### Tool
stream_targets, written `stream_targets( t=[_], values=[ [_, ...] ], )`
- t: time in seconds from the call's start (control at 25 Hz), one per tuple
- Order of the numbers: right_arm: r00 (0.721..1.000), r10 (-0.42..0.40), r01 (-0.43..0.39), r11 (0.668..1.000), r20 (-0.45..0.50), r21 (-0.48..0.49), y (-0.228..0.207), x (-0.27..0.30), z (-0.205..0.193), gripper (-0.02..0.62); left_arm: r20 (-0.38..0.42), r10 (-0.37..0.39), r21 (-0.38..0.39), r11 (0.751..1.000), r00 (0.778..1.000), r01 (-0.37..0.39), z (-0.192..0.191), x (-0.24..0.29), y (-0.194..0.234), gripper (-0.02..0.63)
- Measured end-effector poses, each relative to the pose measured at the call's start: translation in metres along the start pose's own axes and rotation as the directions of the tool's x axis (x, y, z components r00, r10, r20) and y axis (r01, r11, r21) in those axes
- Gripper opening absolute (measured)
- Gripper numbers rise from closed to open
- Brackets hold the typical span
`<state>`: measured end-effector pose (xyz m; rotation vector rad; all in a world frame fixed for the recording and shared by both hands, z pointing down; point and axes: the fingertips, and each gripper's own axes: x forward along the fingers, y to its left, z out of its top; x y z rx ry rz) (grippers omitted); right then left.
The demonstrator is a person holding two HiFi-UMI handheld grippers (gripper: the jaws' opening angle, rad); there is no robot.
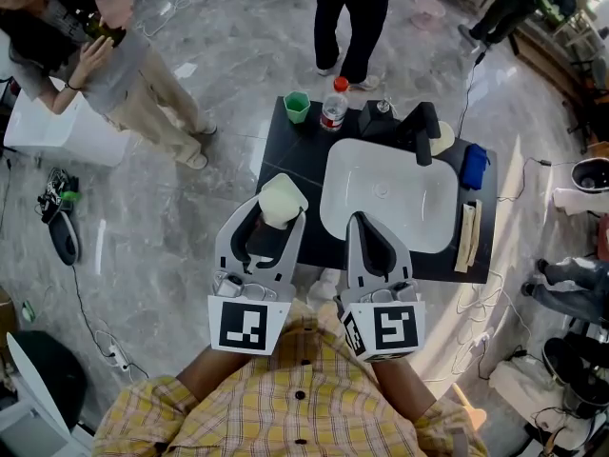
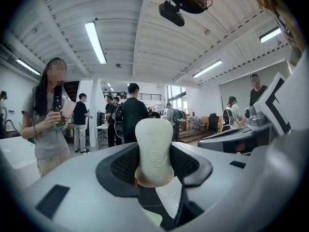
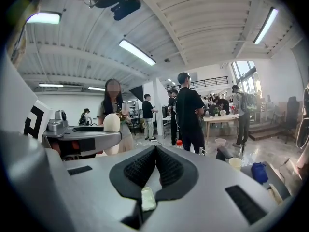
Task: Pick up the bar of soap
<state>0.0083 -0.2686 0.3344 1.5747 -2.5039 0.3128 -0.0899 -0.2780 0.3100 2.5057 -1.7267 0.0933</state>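
The bar of soap (image 1: 282,201) is cream-white and oval, and my left gripper (image 1: 277,209) is shut on it, holding it upright above the left end of the black table (image 1: 285,146). In the left gripper view the soap (image 2: 153,151) stands between the two dark pads (image 2: 124,164), which press on both of its sides. My right gripper (image 1: 359,223) hangs over the front rim of the white sink (image 1: 419,219). Its jaws (image 3: 155,167) are shut with nothing between them. The right gripper view also catches the held soap (image 3: 112,132) at the left.
At the table's back edge stand a green cup (image 1: 297,106), a red-capped bottle (image 1: 334,105) and a black faucet (image 1: 420,129). A blue item (image 1: 474,165) and a pale strip (image 1: 469,234) lie right of the sink. People stand behind the table (image 1: 350,17) and at the left (image 1: 105,65).
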Motion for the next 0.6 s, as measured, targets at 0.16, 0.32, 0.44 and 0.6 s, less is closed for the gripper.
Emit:
stream_targets(
  t=[0.16,0.32,0.44,0.6],
  values=[
    [1.0,0.0,0.0,1.0,0.001,0.002,-0.0021,0.0003,-0.0011,0.018,-0.001,-0.004,-0.006,1.0,1.0,0.004,-0.0022,0.0022,-0.0019,0.201],
    [1.0,-0.007,0.007,1.0,-0.001,0.008,-0.0046,-0.0006,-0.0004,0.018,-0.002,-0.005,-0.002,1.0,1.0,0.005,-0.0005,0.0028,-0.0029,0.201],
    [1.0,-0.004,0.004,1.0,0.0,0.002,-0.0043,-0.0012,0.0,0.018,-0.001,-0.004,-0.002,1.0,1.0,0.004,0.0,0.0021,-0.0032,0.201],
    [1.0,-0.005,0.005,1.0,-0.001,0.002,-0.0028,-0.0034,-0.0014,0.018,-0.002,-0.003,-0.008,1.0,1.0,0.003,-0.0008,-0.0007,-0.0039,0.201]
  ],
)
